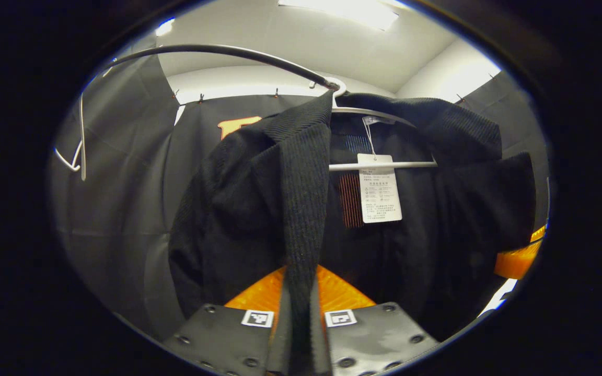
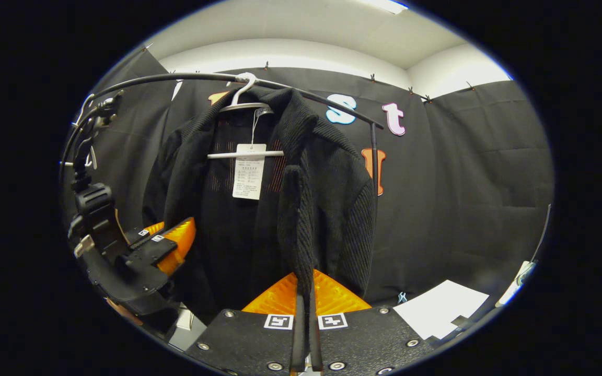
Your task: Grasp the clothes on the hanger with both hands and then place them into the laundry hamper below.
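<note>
A black knit jacket [image 1: 238, 209] hangs open on a white hanger [image 1: 384, 165] from a dark curved rail [image 1: 217, 51]. A white tag [image 1: 379, 190] dangles inside it. My left gripper [image 1: 300, 292] is shut on the ribbed front edge of the jacket's left panel. In the right gripper view the same jacket [image 2: 332, 193] hangs from the hanger [image 2: 246, 154], and my right gripper [image 2: 306, 297] is shut on the ribbed front edge of the other panel. The left gripper [image 2: 170, 243] shows at the jacket's far side there.
The rail [image 2: 175, 78] ends in an upright post [image 2: 374, 156] to the right of the jacket. An empty white hanger [image 1: 79, 156] hangs at the rail's far left. White paper sheets [image 2: 439, 308] lie low at the right.
</note>
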A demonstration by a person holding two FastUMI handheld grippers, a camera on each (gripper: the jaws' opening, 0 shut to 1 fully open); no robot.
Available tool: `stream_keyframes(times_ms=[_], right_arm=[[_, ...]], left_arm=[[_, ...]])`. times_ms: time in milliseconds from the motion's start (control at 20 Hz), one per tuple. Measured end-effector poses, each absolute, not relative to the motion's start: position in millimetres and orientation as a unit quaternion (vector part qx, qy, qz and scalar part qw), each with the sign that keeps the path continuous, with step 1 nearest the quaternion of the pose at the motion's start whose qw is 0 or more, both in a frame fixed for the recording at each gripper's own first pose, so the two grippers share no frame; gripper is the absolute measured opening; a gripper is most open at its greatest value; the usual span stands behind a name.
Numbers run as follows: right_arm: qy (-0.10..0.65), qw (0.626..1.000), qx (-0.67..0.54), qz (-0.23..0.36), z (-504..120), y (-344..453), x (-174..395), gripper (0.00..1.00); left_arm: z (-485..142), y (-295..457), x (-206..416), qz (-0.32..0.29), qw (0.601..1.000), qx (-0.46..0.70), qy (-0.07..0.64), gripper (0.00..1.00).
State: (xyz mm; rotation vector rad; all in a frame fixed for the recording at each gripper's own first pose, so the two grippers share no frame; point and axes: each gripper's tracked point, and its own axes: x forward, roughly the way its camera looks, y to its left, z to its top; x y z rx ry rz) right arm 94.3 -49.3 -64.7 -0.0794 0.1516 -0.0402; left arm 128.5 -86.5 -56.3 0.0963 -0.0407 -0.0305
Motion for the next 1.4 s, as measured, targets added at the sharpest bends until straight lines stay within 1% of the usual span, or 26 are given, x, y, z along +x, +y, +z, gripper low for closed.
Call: stream_keyframes(times_ms=[50,100,150,200,250,300,350,450,500,550,650,700,800,850,900,950,1100,1150,1200,1400], right_arm=[[0.067,0.997,-0.039,-0.029,-60.8,-53.4,92.6,0.0],[0.052,0.997,-0.04,-0.043,-53.7,-60.7,90.6,0.03],[0.035,0.998,-0.037,-0.046,-44.9,-63.4,89.2,0.03],[0.024,0.998,-0.031,-0.039,-36.4,-62.3,87.8,0.0],[0.017,0.999,-0.03,-0.039,-28.0,-66.3,85.8,0.04],[0.01,0.998,-0.038,-0.05,-17.1,-77.0,84.1,0.03],[-0.002,0.997,-0.047,-0.06,-2.9,-87.8,83.9,0.03],[-0.03,0.995,-0.063,-0.077,28.1,-103.7,85.3,0.02],[-0.045,0.993,-0.068,-0.086,45.8,-112.9,84.7,0.02],[-0.057,0.991,-0.072,-0.093,63.8,-122.0,84.7,0.02],[-0.081,0.988,-0.074,-0.109,97.8,-140.7,90.3,0.0],[-0.094,0.985,-0.077,-0.119,115.5,-151.2,94.5,0.02],[-0.106,0.98,-0.088,-0.14,142.6,-175.3,108.6,0.02],[-0.108,0.979,-0.091,-0.149,155.8,-184.8,117.9,0.02],[-0.11,0.978,-0.09,-0.155,166.3,-195.3,128.4,0.0],[-0.112,0.978,-0.085,-0.157,173.3,-203.4,137.0,0.02],[-0.107,0.978,-0.079,-0.163,178.7,-222.8,163.7,0.02],[-0.104,0.977,-0.08,-0.165,176.8,-227.9,175.1,0.02],[-0.099,0.978,-0.08,-0.166,172.2,-231.6,186.6,0.02],[-0.059,0.983,-0.072,-0.155,131.5,-232.5,231.7,0.02]], left_arm=[[-52.7,-86.1,123.1,-0.022,0.998,0.046,-0.022,0.14],[-47.6,-83.8,117.7,-0.023,0.998,0.048,-0.026,0.18],[-36.2,-72.5,111.8,-0.007,0.998,0.058,-0.033,0.07],[-29.3,-66.3,105.4,0.002,0.997,0.068,-0.042,0.1],[-19.5,-59.3,100.0,0.008,0.995,0.081,-0.049,0.11],[-9.6,-52.1,97.3,0.02,0.994,0.094,-0.057,0.07],[3.9,-40.5,93.8,0.038,0.991,0.107,-0.066,0.1],[37.2,-12.1,89.7,0.078,0.984,0.129,-0.093,0.1],[54.5,0.2,90.9,0.096,0.98,0.135,-0.11,0.14],[71.6,10.6,92.4,0.11,0.977,0.139,-0.12,0.1],[100.1,27.0,99.4,0.134,0.971,0.138,-0.14,0.1],[115.6,34.9,103.9,0.145,0.968,0.138,-0.153,0.1],[136.4,51.2,112.3,0.164,0.959,0.146,-0.177,0.1],[140.5,57.7,119.1,0.17,0.956,0.151,-0.182,0.07],[142.1,63.4,126.0,0.176,0.954,0.158,-0.185,0.1],[143.8,68.4,131.3,0.184,0.95,0.164,-0.189,0.1],[142.3,83.4,142.9,0.205,0.943,0.168,-0.199,0.1],[138.2,88.7,148.7,0.209,0.943,0.166,-0.198,0.13],[134.9,93.5,153.9,0.213,0.942,0.166,-0.198,0.1],[129.7,100.7,171.2,0.216,0.942,0.166,-0.196,0.1]])
